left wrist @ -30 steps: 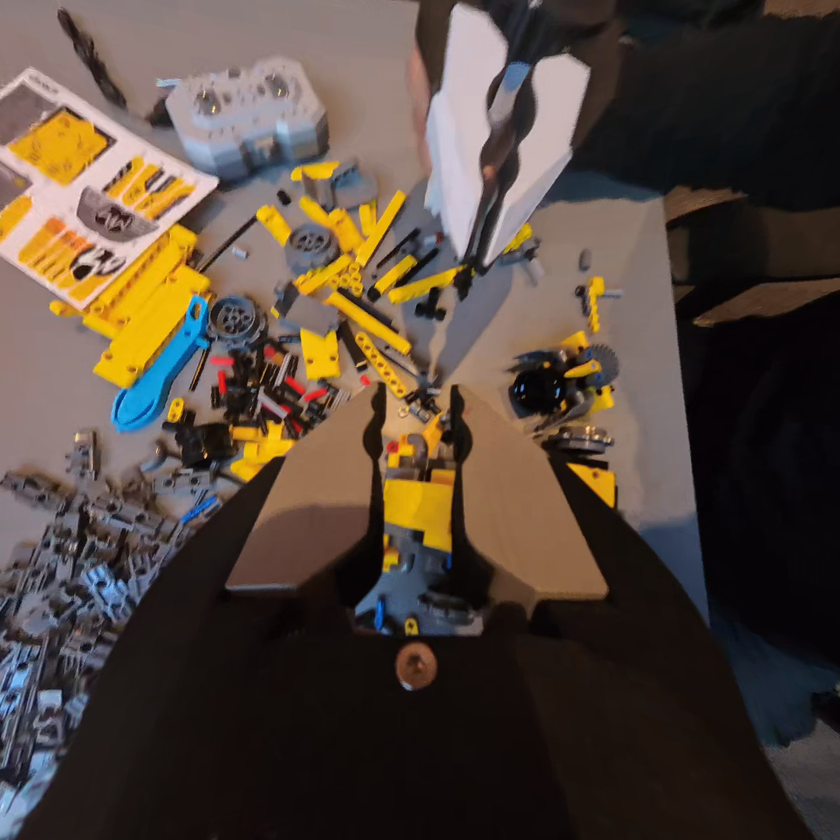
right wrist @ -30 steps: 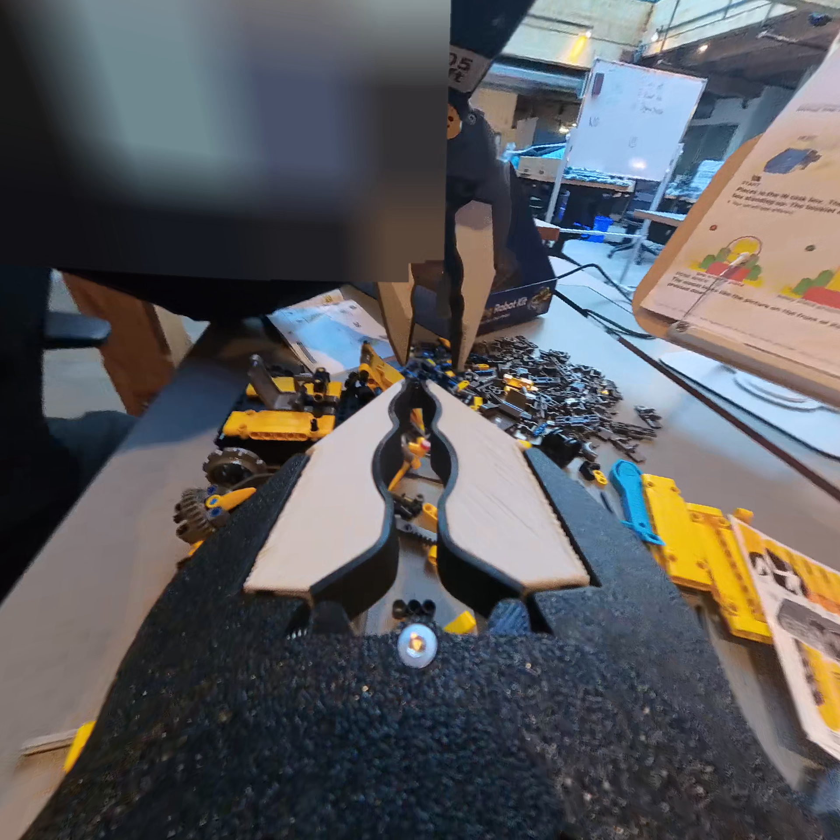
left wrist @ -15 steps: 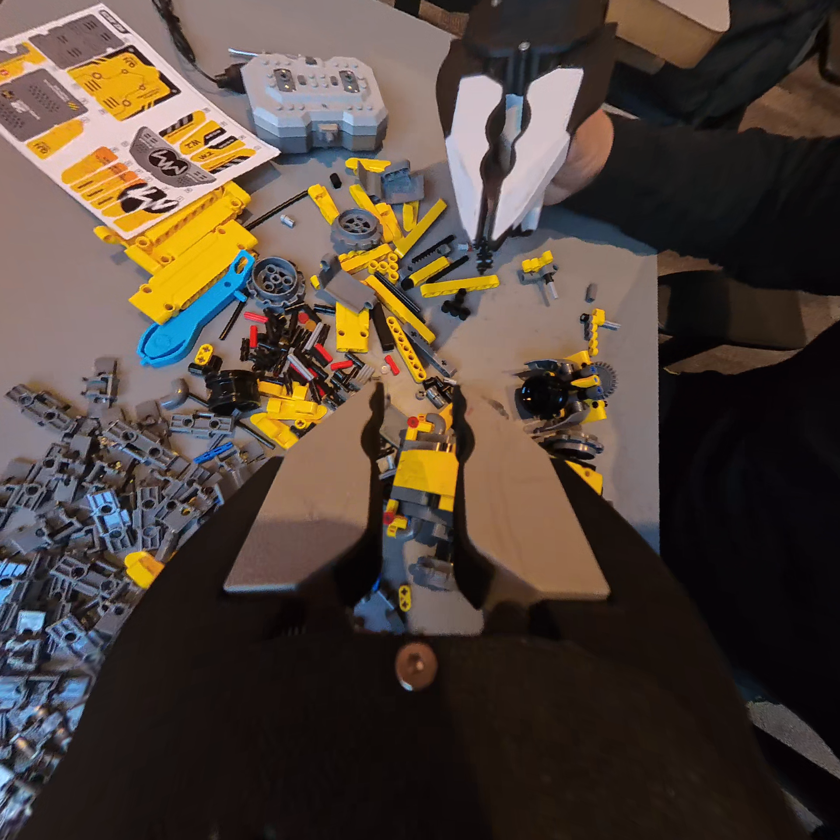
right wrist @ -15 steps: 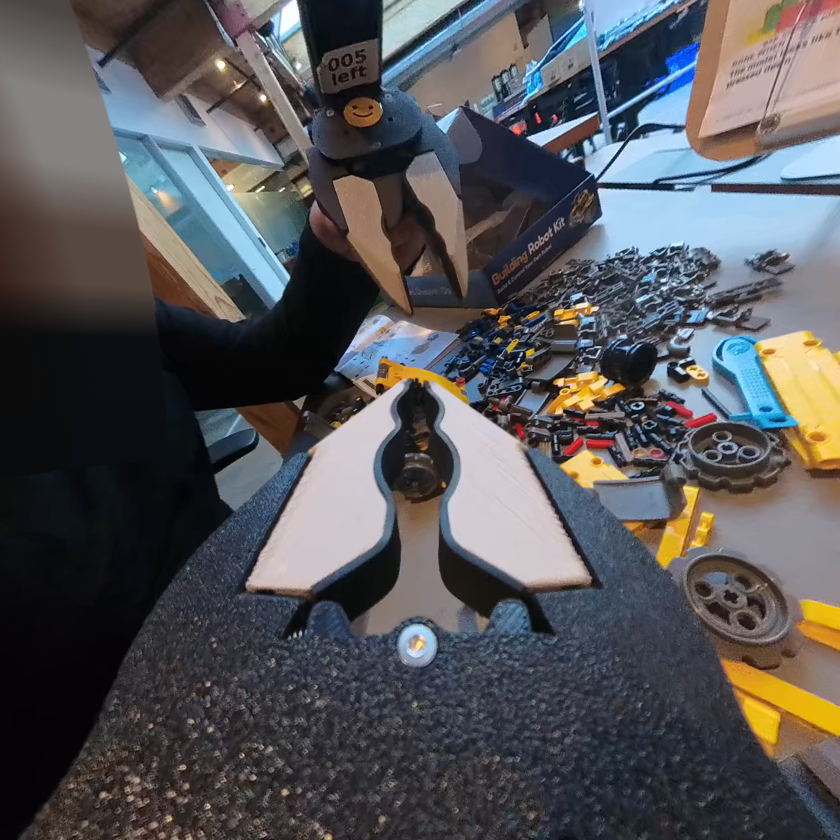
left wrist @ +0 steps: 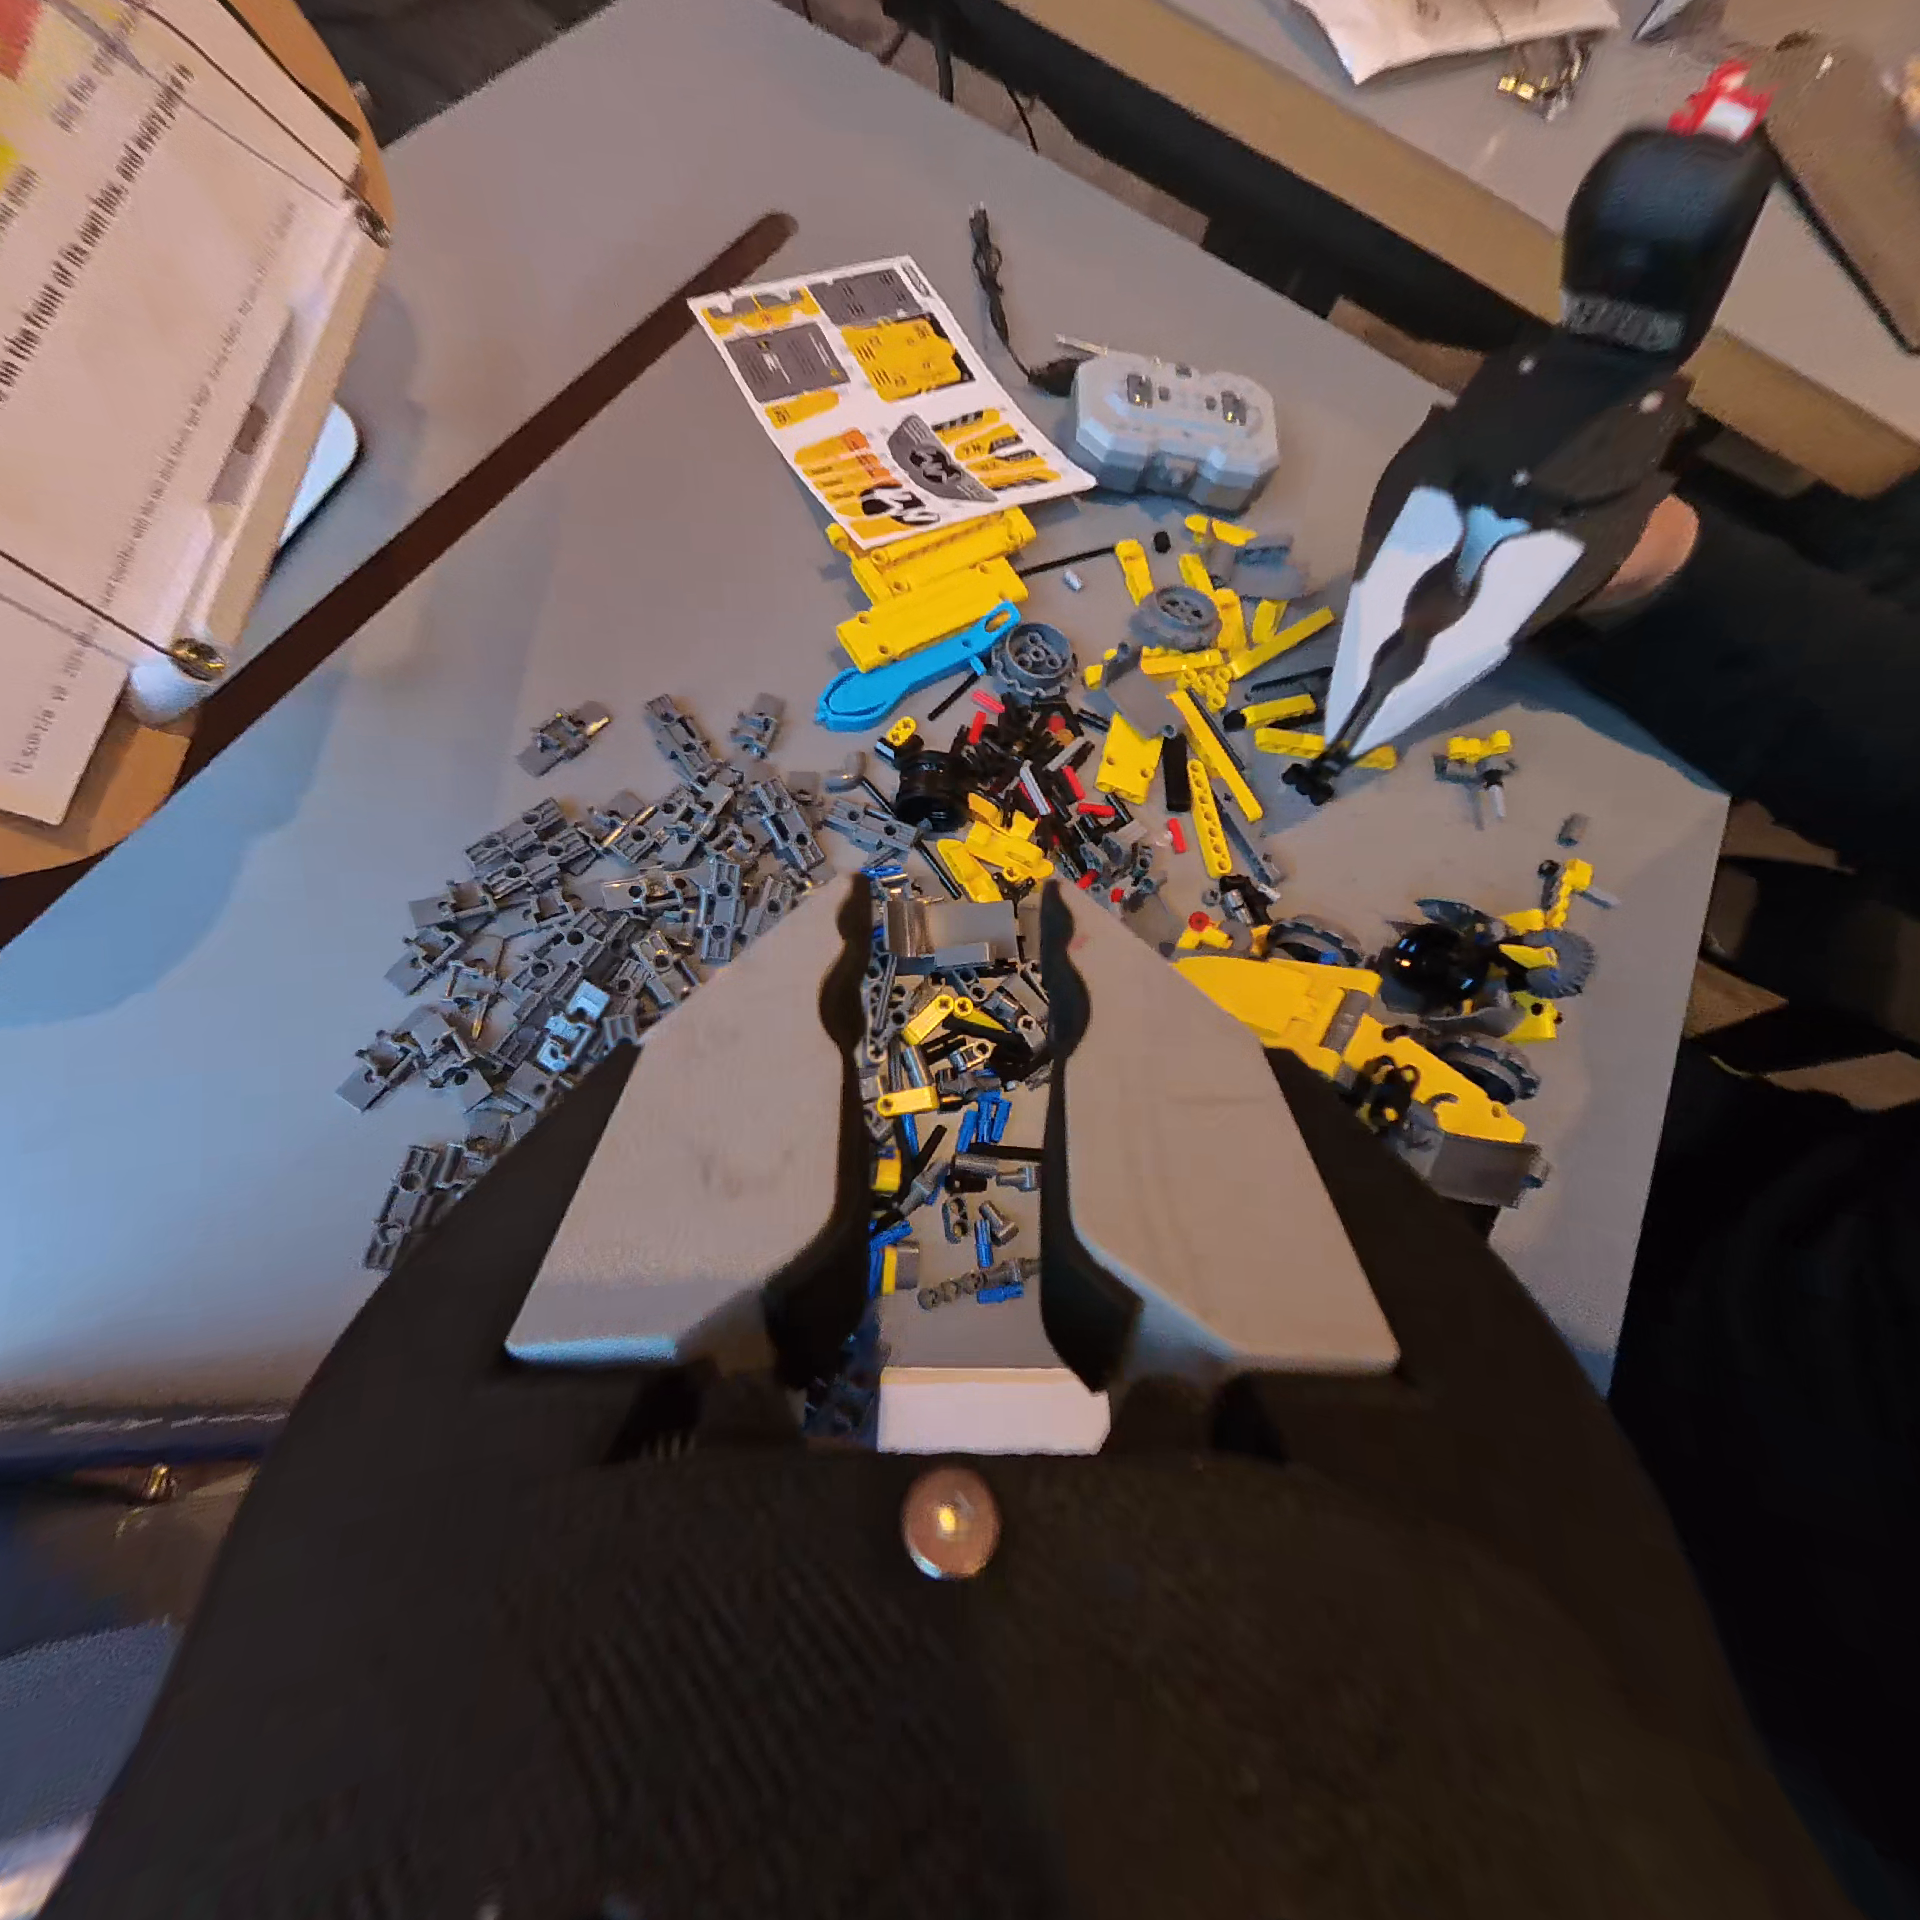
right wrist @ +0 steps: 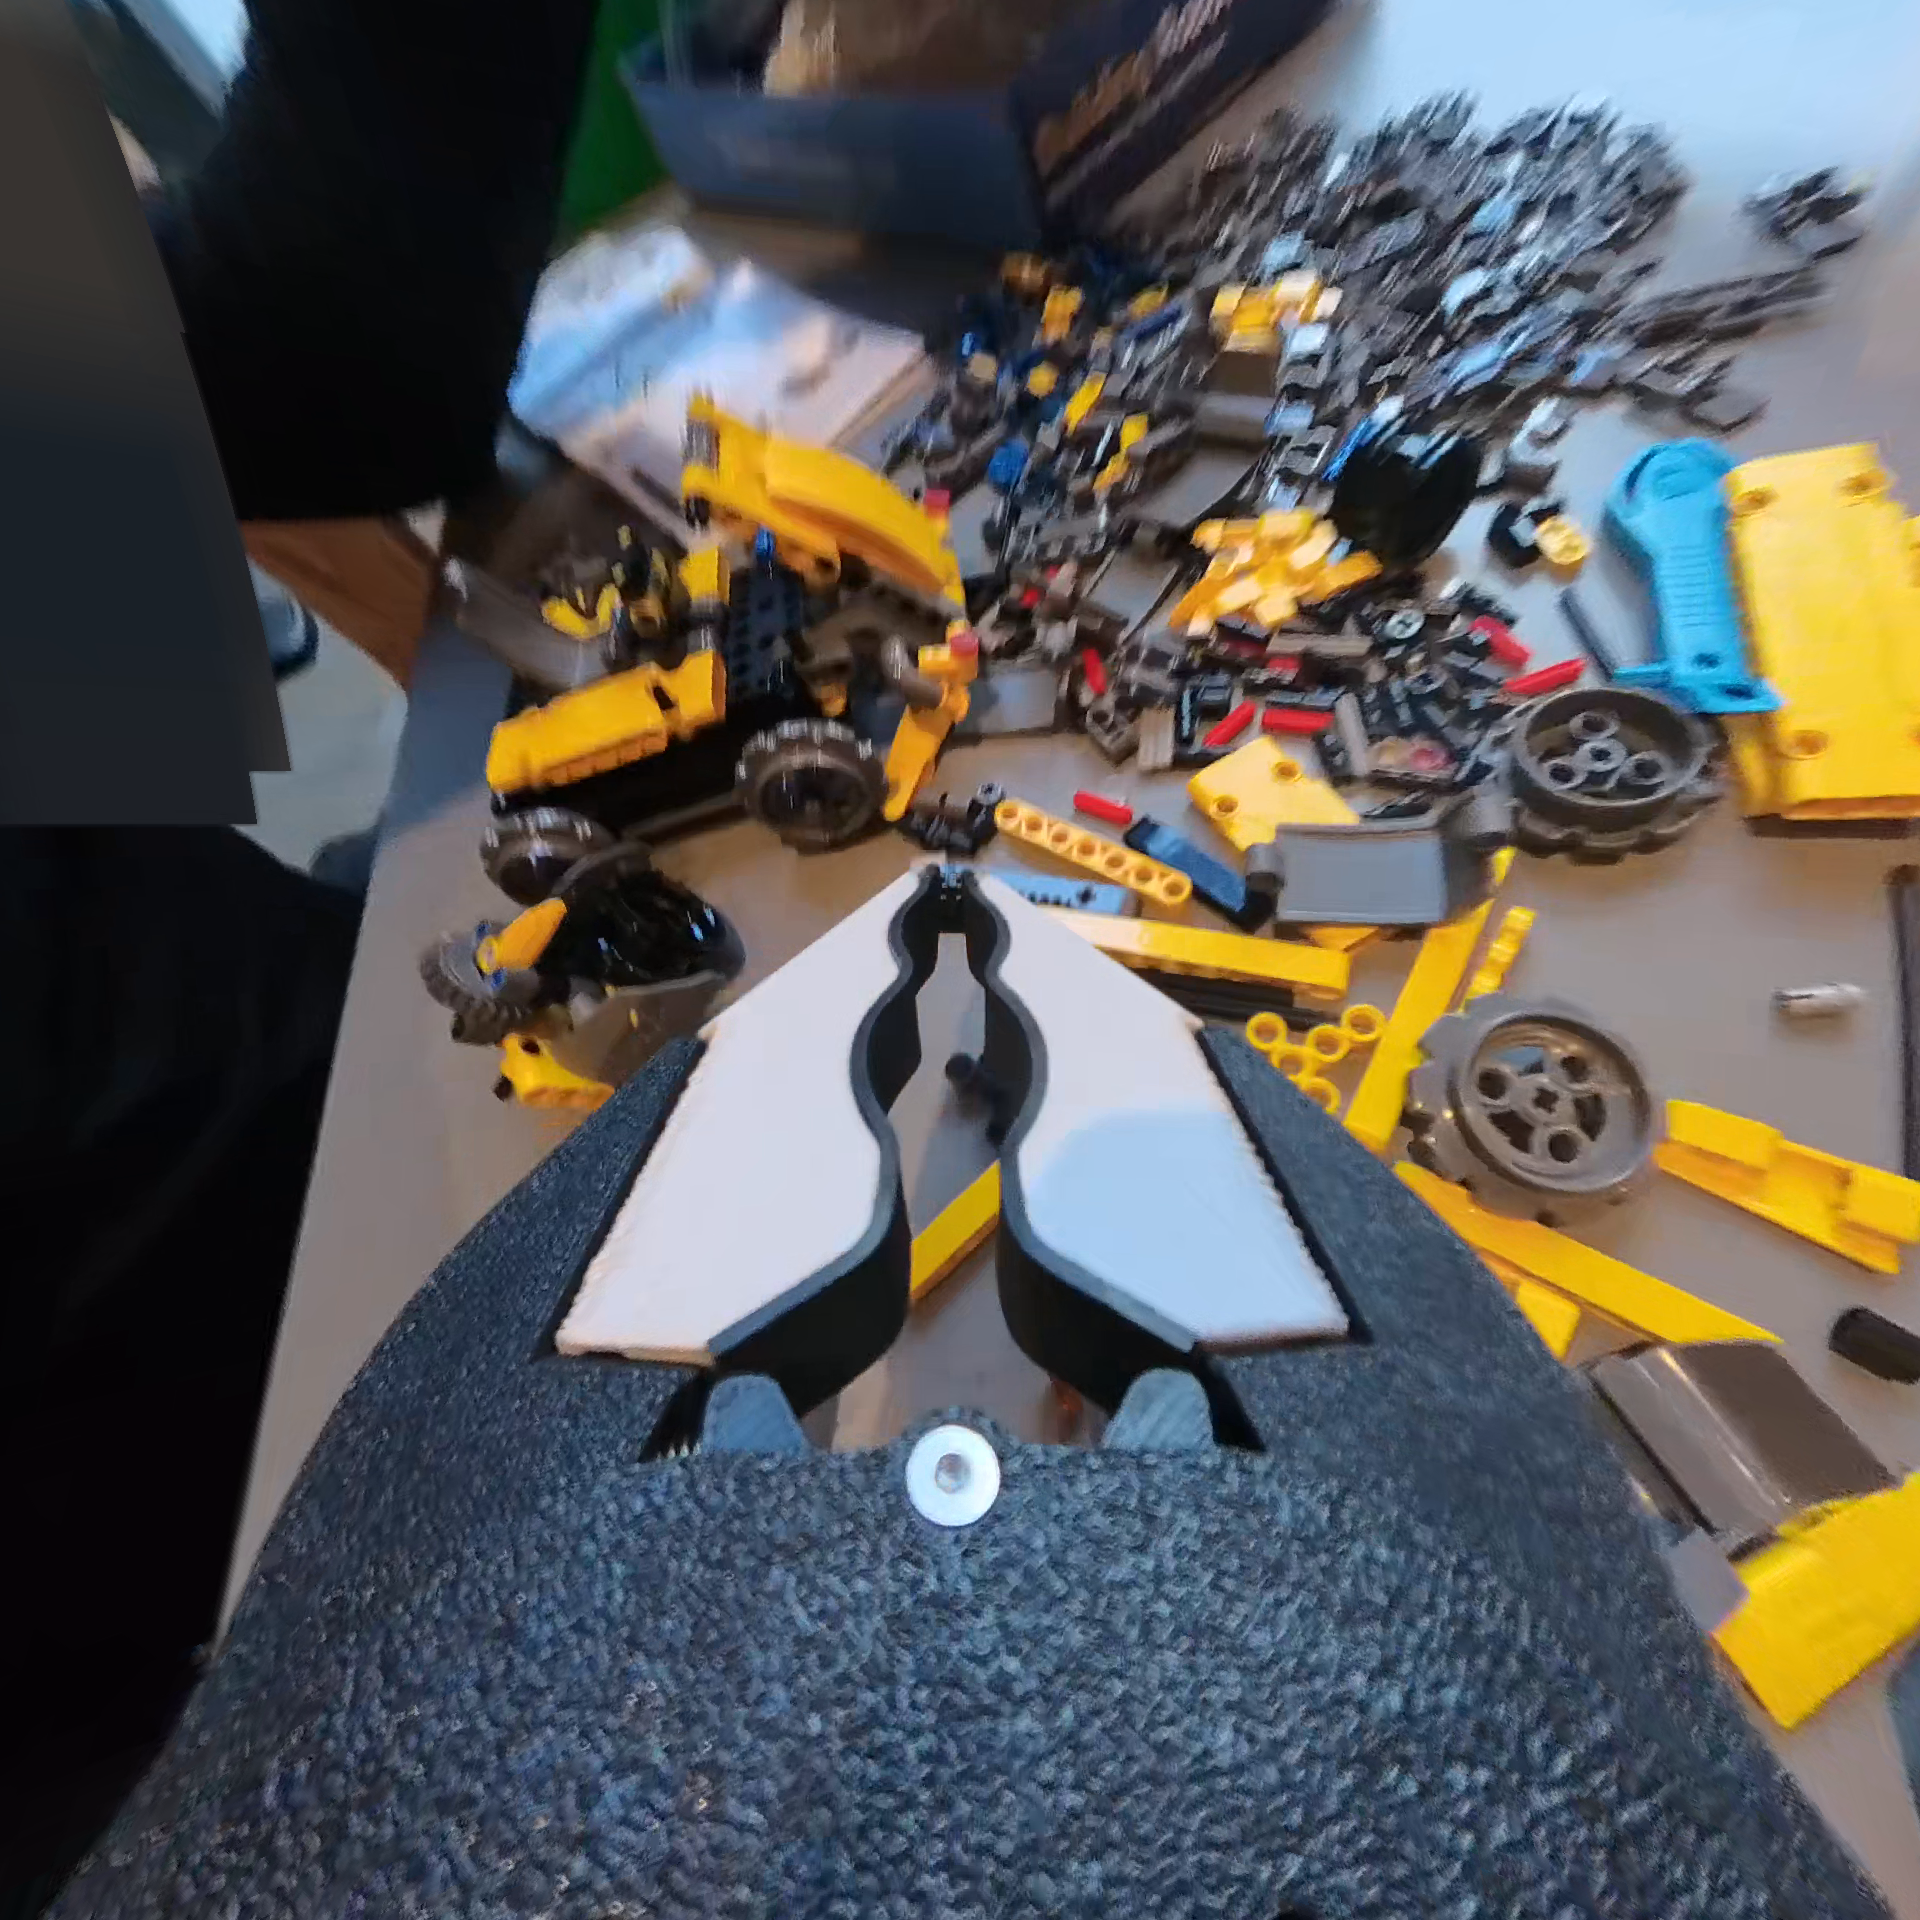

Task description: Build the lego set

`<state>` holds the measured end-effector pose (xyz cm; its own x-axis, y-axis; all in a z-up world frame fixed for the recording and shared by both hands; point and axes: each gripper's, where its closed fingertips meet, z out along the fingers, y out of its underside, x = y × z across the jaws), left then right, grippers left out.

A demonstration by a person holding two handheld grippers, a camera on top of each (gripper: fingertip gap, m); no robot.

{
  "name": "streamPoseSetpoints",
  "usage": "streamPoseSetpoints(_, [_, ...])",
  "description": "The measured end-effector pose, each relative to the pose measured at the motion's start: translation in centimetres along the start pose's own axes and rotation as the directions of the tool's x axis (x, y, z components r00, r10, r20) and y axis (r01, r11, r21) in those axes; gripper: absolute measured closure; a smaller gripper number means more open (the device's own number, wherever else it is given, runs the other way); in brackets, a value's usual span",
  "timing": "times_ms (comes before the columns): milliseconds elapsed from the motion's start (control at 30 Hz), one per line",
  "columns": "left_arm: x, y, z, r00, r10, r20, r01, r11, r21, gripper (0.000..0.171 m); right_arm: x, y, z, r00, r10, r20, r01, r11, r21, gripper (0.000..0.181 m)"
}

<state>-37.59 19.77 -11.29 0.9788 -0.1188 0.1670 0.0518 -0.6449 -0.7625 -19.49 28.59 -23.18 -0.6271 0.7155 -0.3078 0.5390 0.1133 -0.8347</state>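
Note:
My left gripper (left wrist: 956, 894) is open and empty, held high above a heap of small blue, yellow and grey pins (left wrist: 956, 1122). The partly built yellow vehicle (left wrist: 1361, 1039) lies on the grey table to its right, and also shows in the right wrist view (right wrist: 727, 665). My right gripper (right wrist: 948, 878) is down at the table with its tips shut on a small black connector (right wrist: 948, 891), next to a yellow holed beam (right wrist: 1091, 852). In the left wrist view the right gripper (left wrist: 1340, 743) touches down beside yellow beams at the far right.
A pile of grey track links (left wrist: 582, 935) lies left. A sticker sheet (left wrist: 883, 405), grey battery box (left wrist: 1174, 421) and blue tool (left wrist: 904, 675) lie farther back. Grey wheels (right wrist: 1538, 1101), a black ball-and-gear piece (right wrist: 603, 956) and the table's edge (left wrist: 1662, 1039) are near. Left tips to right tips: about 25 cm.
My left gripper has risen and drawn back from the yellow vehicle, which now lies to its right. My right gripper has come down to the table with a black piece in its tips.

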Motion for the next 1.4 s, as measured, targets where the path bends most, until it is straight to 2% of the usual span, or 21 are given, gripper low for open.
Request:
streamPoseSetpoints(100, [0.1,-0.2,-0.3,1.0,0.007,-0.001,-0.007,1.0,0.013,0.14,0.1,1.2,0.6,1.0,-0.024,-0.009,0.024,0.997,-0.067,0.178])
streamPoseSetpoints(400, [0.5,0.4,0.8,0.999,0.033,-0.003,-0.033,0.999,-0.041,0.14,-0.7,3.6,1.6,0.995,-0.103,0.019,0.105,0.972,-0.21,0.178])
streamPoseSetpoints(533, [0.2,0.7,0.9,0.999,0.034,0.01,-0.034,0.998,-0.055,0.14,-0.7,3.9,1.8,0.993,-0.119,0.021,0.121,0.966,-0.226,0.177])
streamPoseSetpoints(700, [-0.1,1.1,0.9,1.0,0.021,0.014,-0.02,0.997,-0.072,0.14,-0.6,3.2,1.4,0.994,-0.111,0.018,0.113,0.978,-0.175,0.168])
streamPoseSetpoints(1033, [-1.0,3.3,2.1,0.998,0.023,0.053,-0.013,0.982,-0.19,0.137,-0.8,1.7,1.2,0.995,-0.096,0.04,0.1,0.991,-0.085,0.16])
streamPoseSetpoints(1133, [-0.9,4.2,2.6,0.999,0.023,0.032,-0.015,0.973,-0.229,0.138,-0.6,1.0,1.0,0.995,-0.1,0.03,0.101,0.994,-0.045,0.158])
streamPoseSetpoints(1300, [-0.6,6.9,4.4,1.0,0.027,-0.009,-0.028,0.933,-0.359,0.138,0.1,-0.1,0.5,0.995,-0.103,-0.009,0.103,0.994,0.021,0.16])
streamPoseSetpoints(1400, [-0.5,10.3,5.7,0.998,0.042,-0.044,-0.058,0.859,-0.508,0.14,1.0,-0.7,0.2,0.993,-0.098,-0.064,0.101,0.993,0.054,0.162])
